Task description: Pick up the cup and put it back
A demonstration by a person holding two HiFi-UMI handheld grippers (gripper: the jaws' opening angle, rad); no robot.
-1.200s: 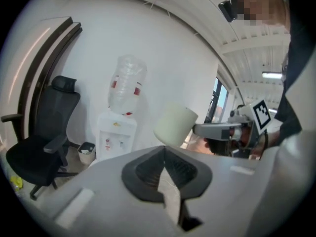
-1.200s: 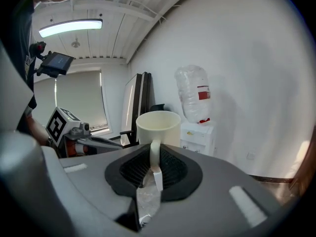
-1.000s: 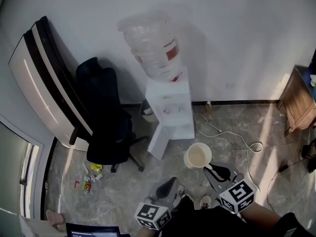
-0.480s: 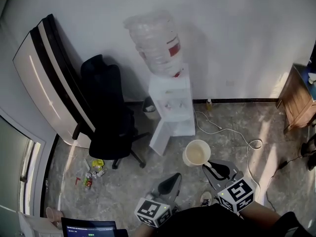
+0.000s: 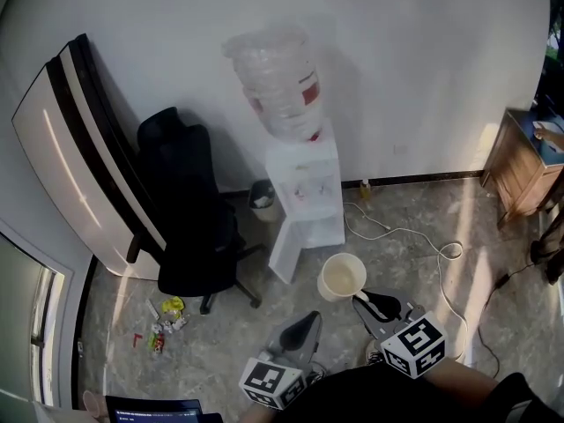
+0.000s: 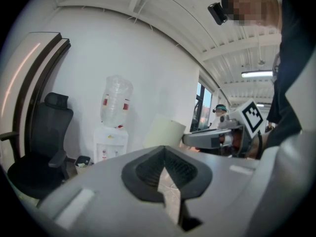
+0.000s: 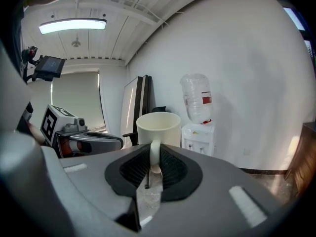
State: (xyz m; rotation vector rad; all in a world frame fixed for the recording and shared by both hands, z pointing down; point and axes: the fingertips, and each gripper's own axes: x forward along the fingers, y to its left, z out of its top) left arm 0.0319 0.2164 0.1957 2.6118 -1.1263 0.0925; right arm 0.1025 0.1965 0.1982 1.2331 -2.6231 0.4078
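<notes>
The water dispenser (image 5: 308, 196) stands far, by the wall. Nearer, the cup (image 5: 342, 277) hangs above the floor, its handle pinched by the right gripper (image 5: 368, 301), so it is mid-carry. Next: set it down level. The left gripper (image 5: 304, 324) is closed, empty.

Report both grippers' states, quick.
Left gripper: shut, nothing between its jaws.
Right gripper: shut on the handle of the cream mug.

Cream cup (image 5: 342, 277) — upright, seemingly empty, handle pinched in the right tool (image 5: 361, 300), held aloft
</notes>
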